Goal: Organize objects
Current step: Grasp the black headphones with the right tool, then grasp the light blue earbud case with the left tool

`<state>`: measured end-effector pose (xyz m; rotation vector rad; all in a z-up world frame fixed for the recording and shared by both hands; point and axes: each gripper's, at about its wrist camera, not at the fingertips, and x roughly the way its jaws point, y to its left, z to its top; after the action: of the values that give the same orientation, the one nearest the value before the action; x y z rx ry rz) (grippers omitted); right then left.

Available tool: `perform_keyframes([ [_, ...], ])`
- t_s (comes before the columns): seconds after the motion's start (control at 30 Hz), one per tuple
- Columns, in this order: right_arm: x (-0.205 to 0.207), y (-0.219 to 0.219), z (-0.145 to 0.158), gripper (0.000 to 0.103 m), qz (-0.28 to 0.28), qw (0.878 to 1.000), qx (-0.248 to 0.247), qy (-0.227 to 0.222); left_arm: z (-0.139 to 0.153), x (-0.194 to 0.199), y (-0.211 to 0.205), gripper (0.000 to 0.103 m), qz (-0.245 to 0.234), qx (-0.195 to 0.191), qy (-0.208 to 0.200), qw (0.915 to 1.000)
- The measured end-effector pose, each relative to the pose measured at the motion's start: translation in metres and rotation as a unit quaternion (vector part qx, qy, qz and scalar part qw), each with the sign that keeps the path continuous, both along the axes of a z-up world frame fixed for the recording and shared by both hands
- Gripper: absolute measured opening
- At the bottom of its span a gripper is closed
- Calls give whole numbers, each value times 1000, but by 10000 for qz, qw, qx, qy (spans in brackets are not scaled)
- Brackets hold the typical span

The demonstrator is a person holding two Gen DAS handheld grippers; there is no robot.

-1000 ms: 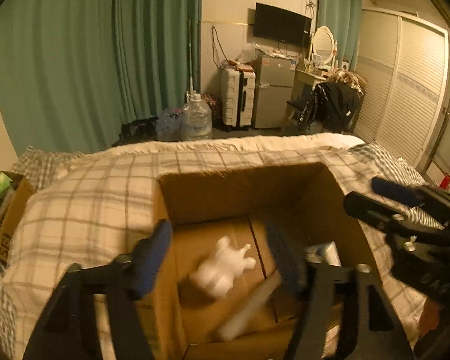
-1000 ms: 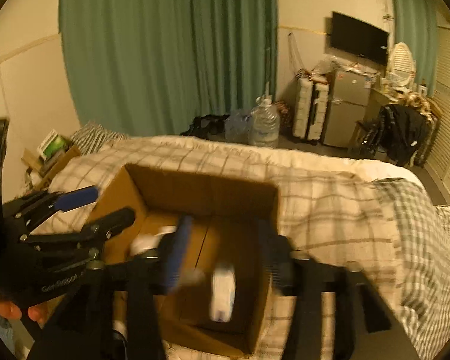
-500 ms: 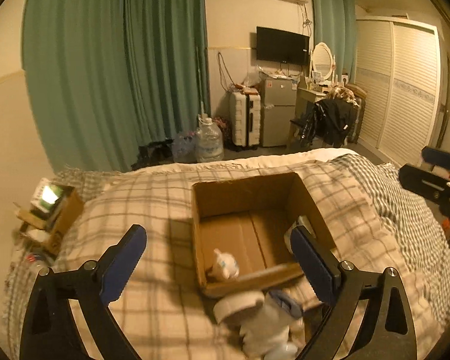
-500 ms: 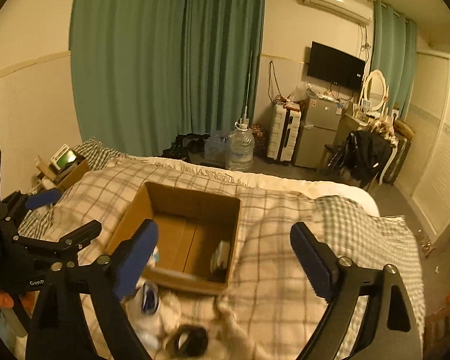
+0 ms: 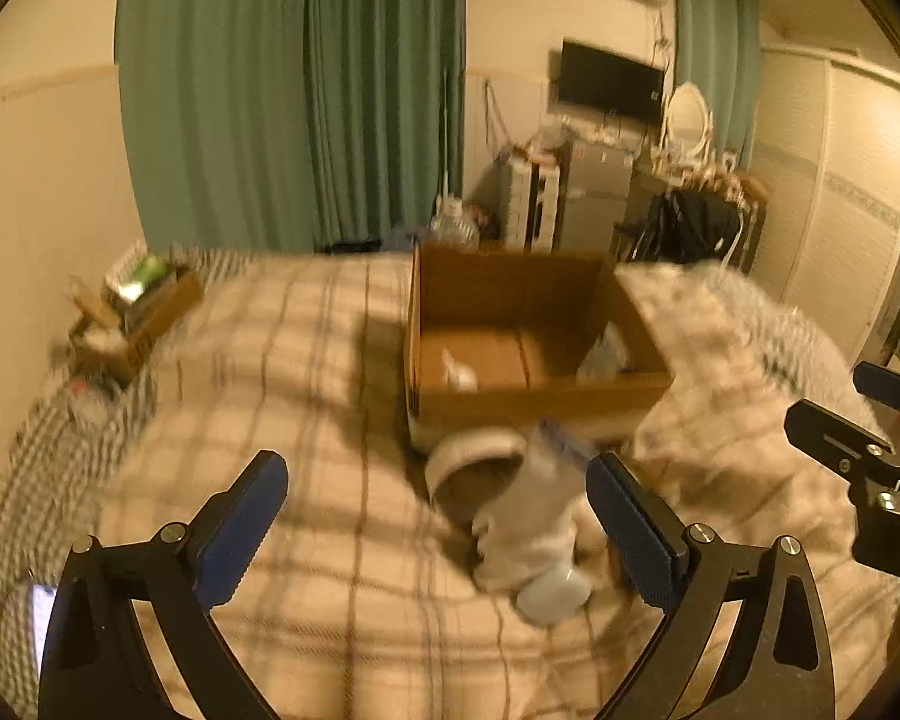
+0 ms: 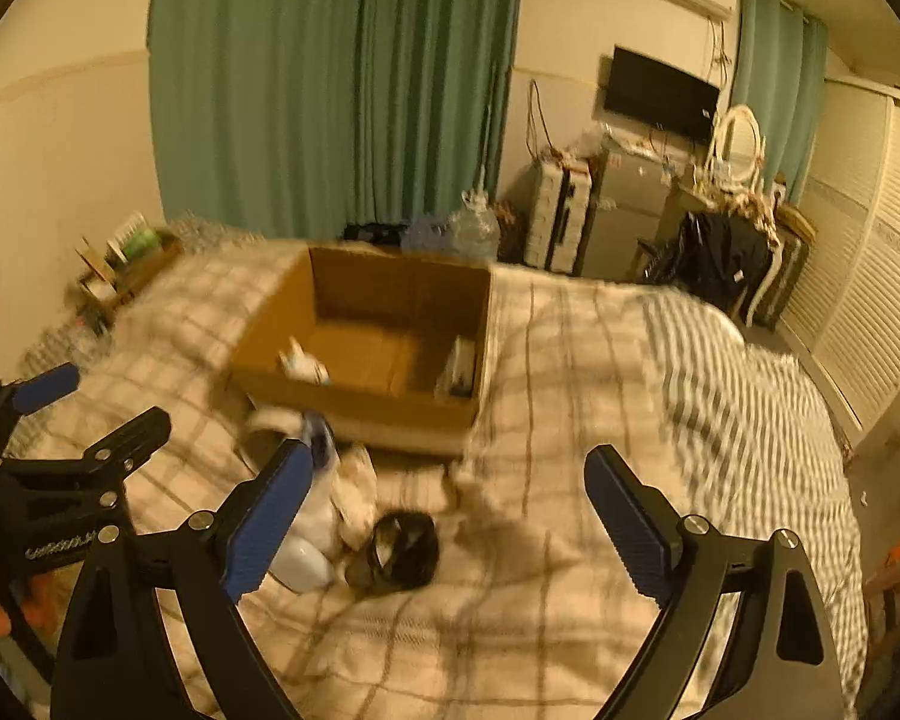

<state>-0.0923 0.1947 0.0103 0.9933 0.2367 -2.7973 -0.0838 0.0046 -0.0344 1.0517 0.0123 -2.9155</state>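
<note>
Box: I see the open cardboard box on the bed, ahead of both tongs, its near wall facing me.
Inside the box: a small white item lies toward the left tongs' side of the floor, and a pale packet leans against the wall on the right tongs' side; both are too blurred for me to name.
Loose pile: just in front of the box's near wall I make out a white roll of tape, a white cloth bundle with a pale bottle end showing under it, and a dark ring-shaped object beside them.
Left tongs: spread wide, holding nothing; the pile sits between its blue pads, nearer the right-hand pad.
Right tongs: spread wide, holding nothing; the dark ring lies between its pads, the bundle at its left pad.
Bed: I see a plaid blanket under everything, with a striped pillow off to the right.
</note>
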Motion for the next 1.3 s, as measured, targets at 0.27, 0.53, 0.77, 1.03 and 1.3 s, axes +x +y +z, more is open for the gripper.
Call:
perform_keyframes([
  [0.27,-26,-8,-107,88,21,9939,153,-1089,-88,-6,17,102,-94,-275,-912,9954],
  [0.53,-40,-11,-127,77,180,9881,-20,-1528,-103,-11,14,102,-112,-29,-1283,9917],
  [0.77,-38,-20,-132,23,457,9854,-30,-1639,-101,-8,13,102,-63,-54,-1212,9926],
  [1.03,-16,-3,-96,9,327,9944,-115,-1002,-101,-9,33,102,-225,-126,-1351,9905],
  [1.3,-22,7,-93,8,370,9926,-454,-1062,-125,-30,76,80,-819,-435,-1728,9806],
])
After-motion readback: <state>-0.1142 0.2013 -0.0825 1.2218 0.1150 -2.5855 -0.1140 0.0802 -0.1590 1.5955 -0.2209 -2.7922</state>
